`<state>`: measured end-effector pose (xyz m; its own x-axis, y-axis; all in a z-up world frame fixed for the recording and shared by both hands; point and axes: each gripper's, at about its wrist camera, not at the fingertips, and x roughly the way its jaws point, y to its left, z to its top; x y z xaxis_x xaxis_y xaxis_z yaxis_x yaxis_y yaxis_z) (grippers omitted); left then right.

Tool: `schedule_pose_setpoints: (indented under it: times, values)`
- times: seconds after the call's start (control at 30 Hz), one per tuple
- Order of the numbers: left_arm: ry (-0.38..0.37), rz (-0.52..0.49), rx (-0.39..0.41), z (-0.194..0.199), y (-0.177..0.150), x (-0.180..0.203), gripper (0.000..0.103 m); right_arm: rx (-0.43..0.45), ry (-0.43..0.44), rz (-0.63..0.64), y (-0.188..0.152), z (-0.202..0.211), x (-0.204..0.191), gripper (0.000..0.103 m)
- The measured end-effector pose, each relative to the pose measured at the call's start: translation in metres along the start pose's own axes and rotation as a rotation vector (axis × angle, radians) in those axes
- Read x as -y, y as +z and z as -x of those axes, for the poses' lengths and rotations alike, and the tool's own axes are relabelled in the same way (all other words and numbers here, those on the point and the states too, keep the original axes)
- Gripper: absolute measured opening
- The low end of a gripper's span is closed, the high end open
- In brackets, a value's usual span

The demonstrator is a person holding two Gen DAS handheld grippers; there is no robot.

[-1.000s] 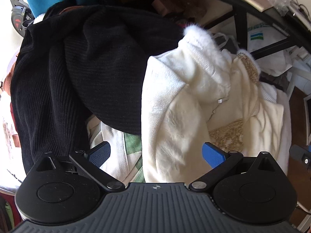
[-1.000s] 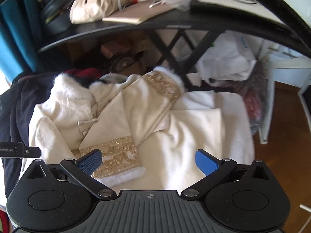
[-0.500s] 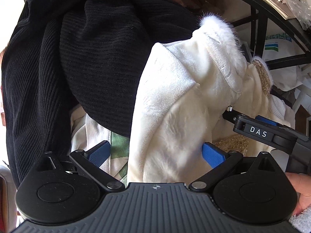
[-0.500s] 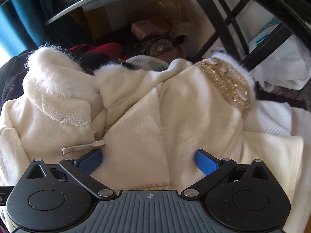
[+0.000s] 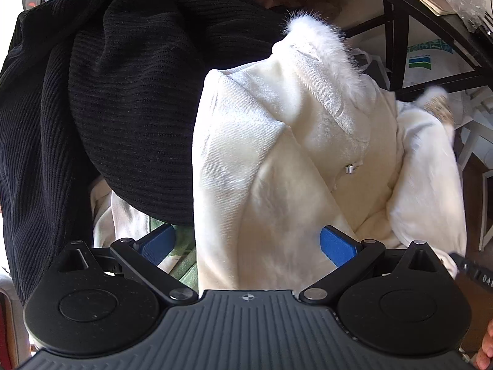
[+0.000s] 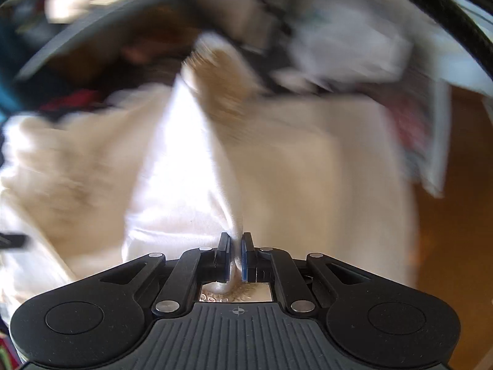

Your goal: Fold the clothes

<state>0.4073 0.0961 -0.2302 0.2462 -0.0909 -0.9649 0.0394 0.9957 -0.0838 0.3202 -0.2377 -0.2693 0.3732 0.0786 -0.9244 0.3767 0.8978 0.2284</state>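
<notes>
A cream velvet coat [image 5: 277,169] with white fur trim and a gold-embroidered cuff [image 5: 440,108] lies crumpled over a heap of clothes. My left gripper [image 5: 248,242] hangs just above its near edge, open, blue pads wide apart with cream cloth between them but not pinched. In the blurred right wrist view my right gripper [image 6: 236,254] is shut on a fold of the cream coat [image 6: 185,166], which stretches up from the pads toward the gold cuff [image 6: 222,80].
A black ribbed knit garment [image 5: 123,92] covers the left of the heap, over a white and green cloth [image 5: 172,256]. A dark table frame [image 5: 397,34] and white bags [image 5: 431,61] stand behind. Wooden floor [image 6: 456,185] lies to the right. A hand [image 5: 486,348] shows at the corner.
My right gripper dropped onto the cream coat and closed on a fold of it, then pulled away fast. The coat's right side has shifted. The left gripper stayed open and nearly still.
</notes>
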Motion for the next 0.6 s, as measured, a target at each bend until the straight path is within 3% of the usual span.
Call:
schedule_pose_setpoints:
  times: [0.07, 0.17, 0.33, 0.43, 0.53, 0.6]
  values:
    - [0.015, -0.004, -0.002, -0.006, -0.003, 0.0, 0.102, -0.088, -0.053, -0.069, -0.019, 0.001, 0.027, 0.006]
    - [0.039, -0.018, 0.0, -0.009, -0.006, 0.005, 0.102, -0.207, -0.05, -0.056, -0.044, -0.001, 0.03, 0.006]
    - [0.034, 0.027, -0.005, -0.008, -0.003, 0.0, 0.102, -0.312, 0.029, 0.202, -0.06, 0.001, -0.026, 0.007]
    - [0.02, 0.082, -0.004, -0.004, -0.002, -0.009, 0.101, -0.252, -0.01, 0.24, -0.044, 0.007, -0.043, 0.022]
    - [0.035, 0.106, 0.001, 0.001, -0.006, -0.015, 0.083, -0.138, -0.033, 0.237, -0.019, 0.018, -0.05, 0.045]
    - [0.029, 0.095, -0.008, 0.006, -0.009, -0.017, 0.074, -0.047, -0.029, 0.279, -0.005, 0.028, -0.057, 0.051]
